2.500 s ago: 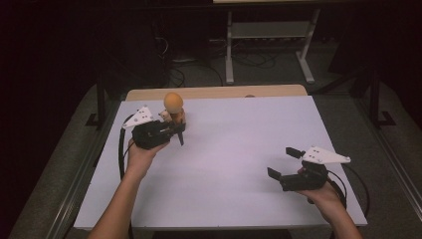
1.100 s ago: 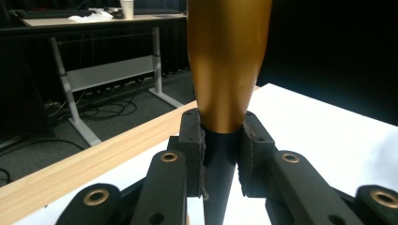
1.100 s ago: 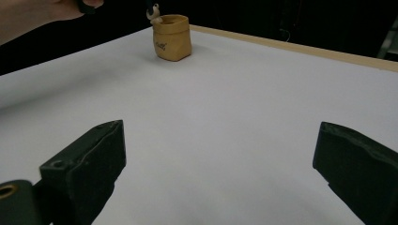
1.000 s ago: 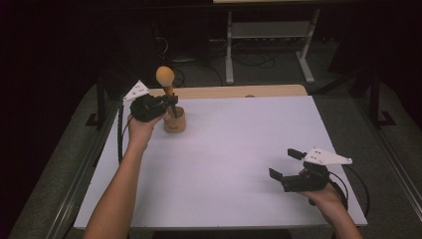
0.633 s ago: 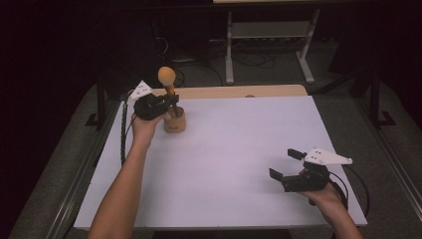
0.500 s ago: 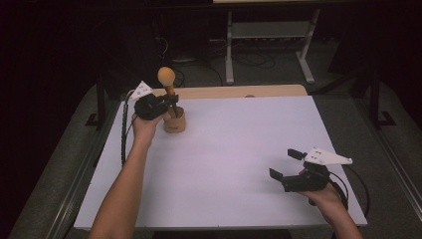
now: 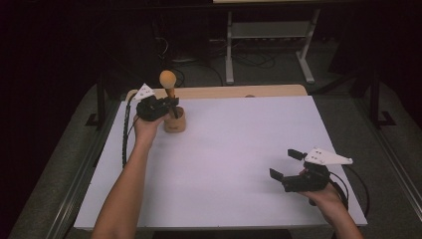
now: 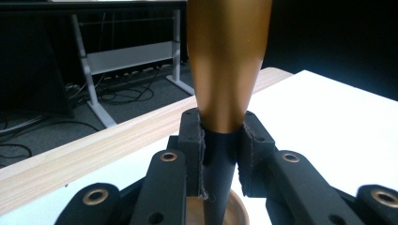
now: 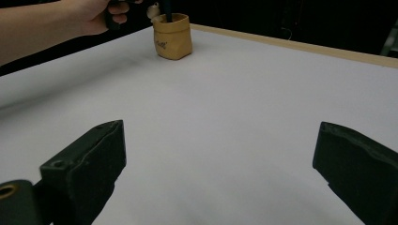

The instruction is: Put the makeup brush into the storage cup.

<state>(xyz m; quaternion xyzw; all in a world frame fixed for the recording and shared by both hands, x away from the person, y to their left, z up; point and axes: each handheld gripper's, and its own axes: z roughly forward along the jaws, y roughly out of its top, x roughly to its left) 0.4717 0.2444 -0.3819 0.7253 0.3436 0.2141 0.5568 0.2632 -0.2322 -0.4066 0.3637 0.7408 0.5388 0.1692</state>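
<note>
Two claws: my left claw [image 7: 170, 103] grips the dark-handled, tan-headed brush [image 7: 168, 82] upright over the small tan cup [image 7: 175, 121]. To seat it cleanly I should lower straight down. My right claw [image 7: 287, 164] rests wide open, far from that cup.

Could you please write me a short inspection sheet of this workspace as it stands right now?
Surface: white table top, wooden strip along its far edge.
Job's things: tan pot near the far left corner; brush, gold bulb on top, dark stem reaching down into the pot.
Clutter: nothing seen.
Grippers: left gripper shut on the brush stem; right gripper open, holding nothing, near the front right corner.
Cables: one trailing from each gripper; more on the floor beyond the table.
Surroundings: dark room, metal stand legs behind the table.
</note>
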